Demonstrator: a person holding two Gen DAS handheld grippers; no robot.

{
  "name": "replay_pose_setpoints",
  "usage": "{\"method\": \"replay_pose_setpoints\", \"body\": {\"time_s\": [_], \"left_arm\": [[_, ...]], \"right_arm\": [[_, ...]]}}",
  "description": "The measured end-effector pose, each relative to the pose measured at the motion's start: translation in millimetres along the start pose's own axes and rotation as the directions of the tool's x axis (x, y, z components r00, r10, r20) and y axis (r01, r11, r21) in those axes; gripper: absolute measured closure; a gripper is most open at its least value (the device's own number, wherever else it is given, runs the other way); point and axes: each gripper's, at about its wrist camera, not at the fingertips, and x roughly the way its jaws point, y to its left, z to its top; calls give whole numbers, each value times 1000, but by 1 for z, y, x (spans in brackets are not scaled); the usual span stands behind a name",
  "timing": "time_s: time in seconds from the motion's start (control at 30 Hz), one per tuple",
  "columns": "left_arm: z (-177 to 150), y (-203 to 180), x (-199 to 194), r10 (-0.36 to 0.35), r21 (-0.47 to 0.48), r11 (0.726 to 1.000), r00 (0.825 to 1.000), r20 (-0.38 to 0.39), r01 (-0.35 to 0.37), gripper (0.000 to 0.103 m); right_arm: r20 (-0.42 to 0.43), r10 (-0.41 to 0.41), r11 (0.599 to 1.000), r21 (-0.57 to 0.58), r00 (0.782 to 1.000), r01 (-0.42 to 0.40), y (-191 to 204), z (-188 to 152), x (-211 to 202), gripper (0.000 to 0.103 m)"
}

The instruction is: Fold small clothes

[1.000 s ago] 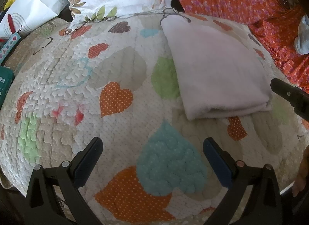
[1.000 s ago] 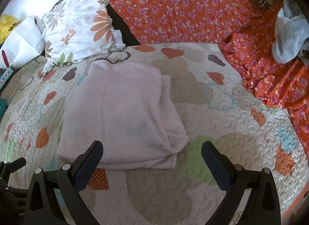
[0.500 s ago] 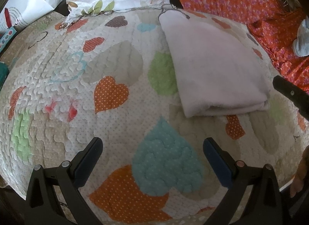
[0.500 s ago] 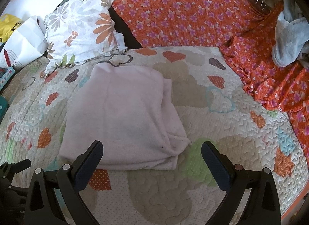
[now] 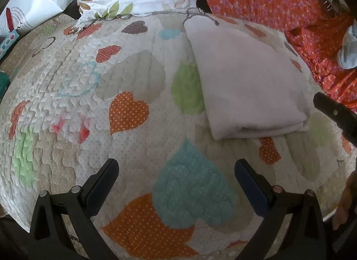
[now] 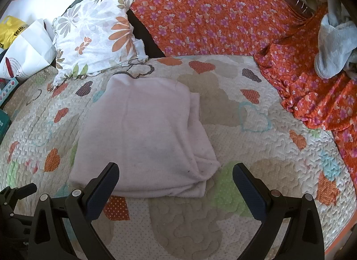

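A pale pink garment (image 6: 145, 135) lies folded into a rectangle on the heart-patterned quilt (image 6: 256, 148). In the left wrist view it (image 5: 245, 81) sits at the upper right. My right gripper (image 6: 176, 179) is open and empty, hovering just in front of the garment's near edge. My left gripper (image 5: 176, 179) is open and empty over bare quilt (image 5: 100, 103), to the left of the garment. One finger of the right gripper (image 5: 334, 112) shows at the right edge of the left wrist view.
A floral pillow (image 6: 96, 36) lies at the back left, beside white and yellow bags (image 6: 24, 45). An orange flowered cloth (image 6: 212, 14) covers the back and right side, with a grey-white garment (image 6: 334, 47) on it. A thin cord (image 6: 138, 70) lies behind the folded garment.
Both grippers have stayed open and empty, with only small shifts of view. The folded garment has not moved.
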Motion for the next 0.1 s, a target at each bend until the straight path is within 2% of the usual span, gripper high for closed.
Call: {"method": "replay_pose_setpoints", "body": {"time_s": [0.1], "left_arm": [[1, 3, -1, 9, -10, 1000, 1000, 2, -9, 0]], "right_arm": [[-2, 0, 1000, 1, 1000, 0, 0, 0, 0, 0]]}}
